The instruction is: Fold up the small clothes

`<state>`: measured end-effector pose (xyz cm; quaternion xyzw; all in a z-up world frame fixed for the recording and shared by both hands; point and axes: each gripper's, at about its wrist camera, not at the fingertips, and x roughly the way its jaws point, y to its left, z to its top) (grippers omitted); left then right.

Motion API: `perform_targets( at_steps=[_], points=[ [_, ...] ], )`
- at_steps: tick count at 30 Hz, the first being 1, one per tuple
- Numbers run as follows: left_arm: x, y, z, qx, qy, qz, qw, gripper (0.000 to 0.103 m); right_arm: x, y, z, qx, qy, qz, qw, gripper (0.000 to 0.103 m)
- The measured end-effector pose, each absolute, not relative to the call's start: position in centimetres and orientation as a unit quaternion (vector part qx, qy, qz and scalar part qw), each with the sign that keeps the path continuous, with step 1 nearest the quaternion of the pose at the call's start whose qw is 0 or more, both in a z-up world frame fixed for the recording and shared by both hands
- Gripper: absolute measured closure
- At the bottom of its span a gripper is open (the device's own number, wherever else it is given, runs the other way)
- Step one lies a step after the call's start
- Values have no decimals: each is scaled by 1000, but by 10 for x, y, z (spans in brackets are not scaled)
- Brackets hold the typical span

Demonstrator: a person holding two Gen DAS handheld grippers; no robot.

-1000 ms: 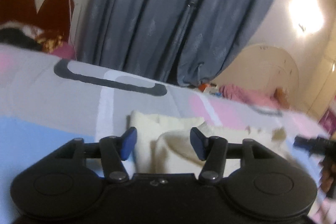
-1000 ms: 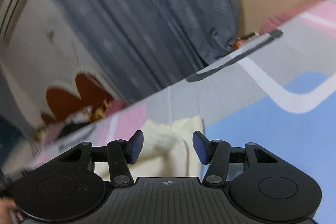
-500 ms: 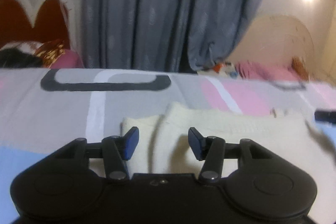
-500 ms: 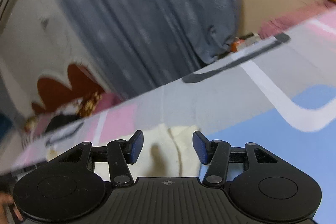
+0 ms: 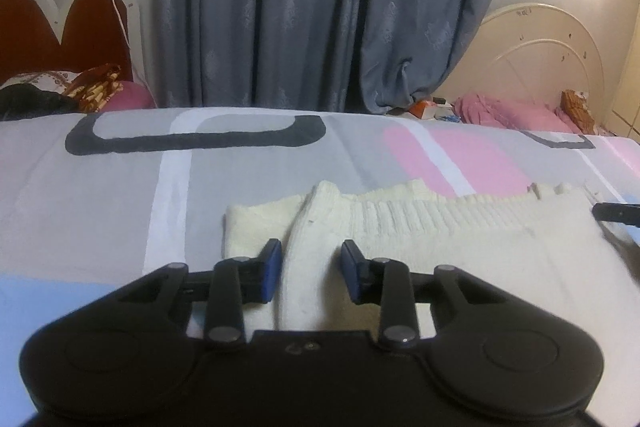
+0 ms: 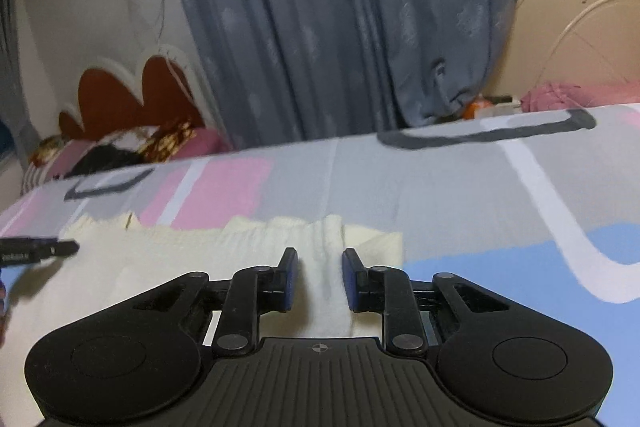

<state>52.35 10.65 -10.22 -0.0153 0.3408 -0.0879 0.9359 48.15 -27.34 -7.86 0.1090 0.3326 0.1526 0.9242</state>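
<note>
A cream knitted garment (image 5: 440,247) lies flat on the bed sheet (image 5: 240,179), with a ribbed band along its far edge. My left gripper (image 5: 310,275) is open low over its left end, with a raised fold of knit between the blue pads. My right gripper (image 6: 318,277) is open over the garment's right end (image 6: 240,267), also with a fold of knit between its pads. The right gripper's tip shows at the right edge of the left wrist view (image 5: 616,213). The left gripper's tip shows at the left edge of the right wrist view (image 6: 36,249).
The sheet (image 6: 440,195) has grey, pink, white and light blue patches. Grey curtains (image 5: 320,7) hang behind the bed. A red headboard (image 5: 48,31) with pillows stands at far left, a cream headboard (image 5: 540,51) with pink bedding at far right.
Both grippers have levelled out and come lower over the garment. The garment now lies spread flat between them. Both stayed open.
</note>
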Motion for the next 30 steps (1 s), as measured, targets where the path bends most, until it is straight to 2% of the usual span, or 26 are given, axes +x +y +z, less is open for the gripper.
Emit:
perform_targets(
  at_steps=[1,2,3,4,9,11,13,14,15,17,18,20,21,22,23,24,25,26,30],
  points=[
    [524,105,-102,-7,342,-89,935,73,481,-273,-80,104,335,148,925,80],
    [524,103,-101,-1,341,-91,935,89,482,-271,-80,99,335,145,926,82],
    [523,102,-100,-1,338,-95,936,100,480,-270,-80,95,333,143,927,96],
    [521,102,-97,2,328,-91,940,100,479,-270,-79,96,328,142,929,101],
    [512,100,-92,6,283,-74,956,101,472,-280,-66,126,283,122,943,102],
    [520,95,-99,19,300,-66,951,100,477,-279,-68,114,295,119,941,102],
    [527,90,-107,31,322,-70,944,99,487,-274,-79,99,340,109,929,101],
    [525,91,-105,29,318,-67,945,91,490,-272,-84,94,354,108,924,101],
    [524,93,-102,20,318,-61,946,64,488,-272,-82,93,350,106,926,101],
    [511,101,-91,-1,290,-48,956,26,484,-272,-71,91,344,94,930,92],
    [503,99,-84,-6,265,-49,963,25,477,-271,-62,94,320,93,938,88],
    [501,79,-74,-7,264,-75,962,25,469,-260,-52,104,297,114,942,88],
    [503,63,-72,0,268,-92,959,23,470,-246,-49,100,301,132,939,88],
    [507,44,-73,14,278,-112,954,23,474,-226,-49,87,315,153,933,82],
    [512,27,-76,30,296,-126,946,22,477,-206,-50,73,325,166,928,75],
    [516,12,-81,43,312,-135,939,23,477,-188,-51,65,327,178,926,53],
    [518,1,-87,51,320,-140,936,23,476,-175,-52,59,325,189,925,42],
    [520,-4,-93,61,325,-134,934,27,476,-161,-54,43,331,198,922,42],
    [517,33,-108,53,327,-92,939,13,473,-158,-68,-18,347,182,920,43]
  ],
)
